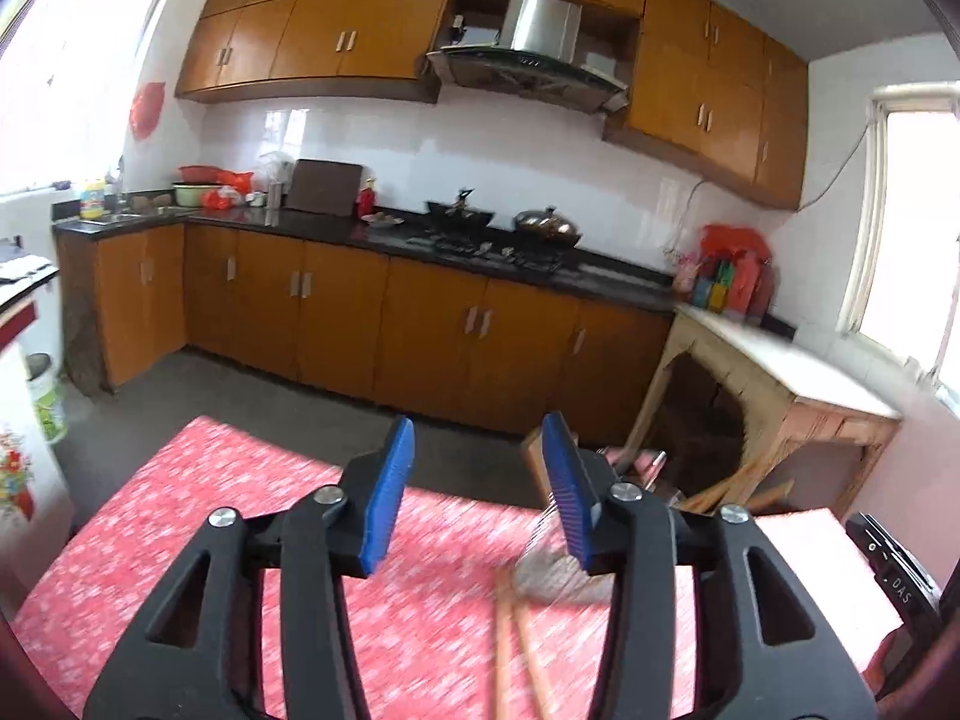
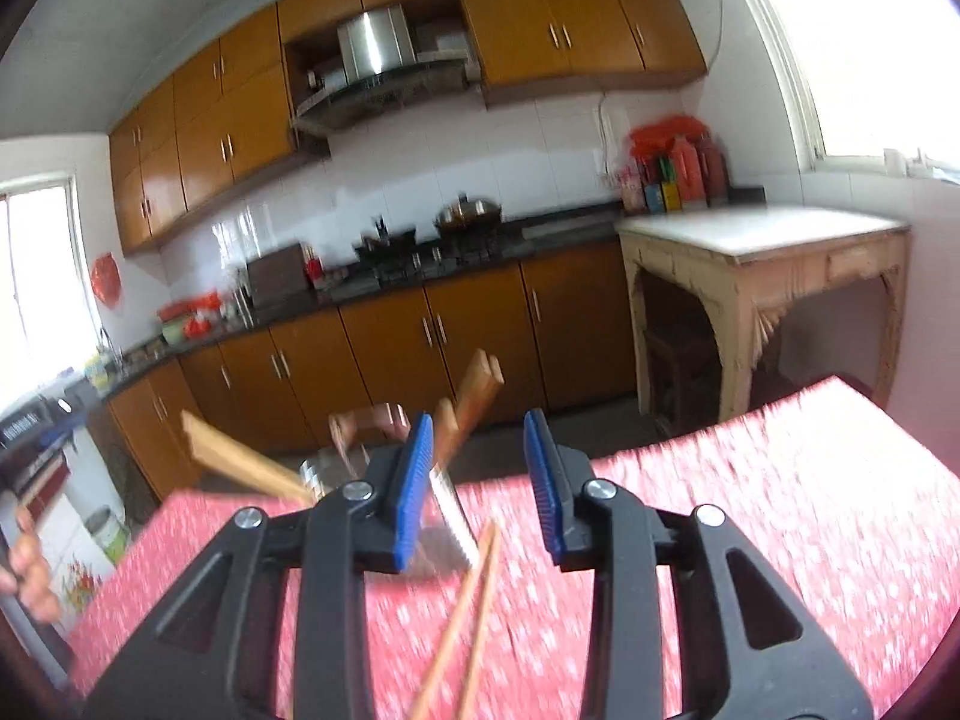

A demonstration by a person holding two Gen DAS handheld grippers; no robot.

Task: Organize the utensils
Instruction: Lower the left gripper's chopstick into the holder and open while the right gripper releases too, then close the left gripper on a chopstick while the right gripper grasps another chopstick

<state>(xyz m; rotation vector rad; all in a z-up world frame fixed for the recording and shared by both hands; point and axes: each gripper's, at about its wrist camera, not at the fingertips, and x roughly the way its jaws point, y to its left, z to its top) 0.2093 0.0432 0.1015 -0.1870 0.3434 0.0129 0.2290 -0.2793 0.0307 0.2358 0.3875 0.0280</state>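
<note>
A pair of wooden chopsticks (image 2: 474,600) lies on the red patterned tablecloth (image 2: 750,540), its tips near a shiny metal utensil holder (image 2: 447,510). Wooden utensils (image 2: 474,396) stick up out of the holder, and a wooden spatula handle (image 2: 240,462) leans out to the left. My right gripper (image 2: 478,420) is open just above the chopsticks, with nothing pressed between its blue pads. My left gripper (image 1: 478,429) is also open and empty over the cloth. The blurred holder (image 1: 540,570) shows behind its right finger, and the chopsticks (image 1: 510,648) lie below.
Beyond the table's far edge runs a dark floor and a row of brown cabinets (image 1: 336,312) under a black counter with a stove and wok (image 1: 546,225). A worn wooden side table (image 2: 762,264) stands at the right. A person's hand (image 2: 27,564) shows at the left edge.
</note>
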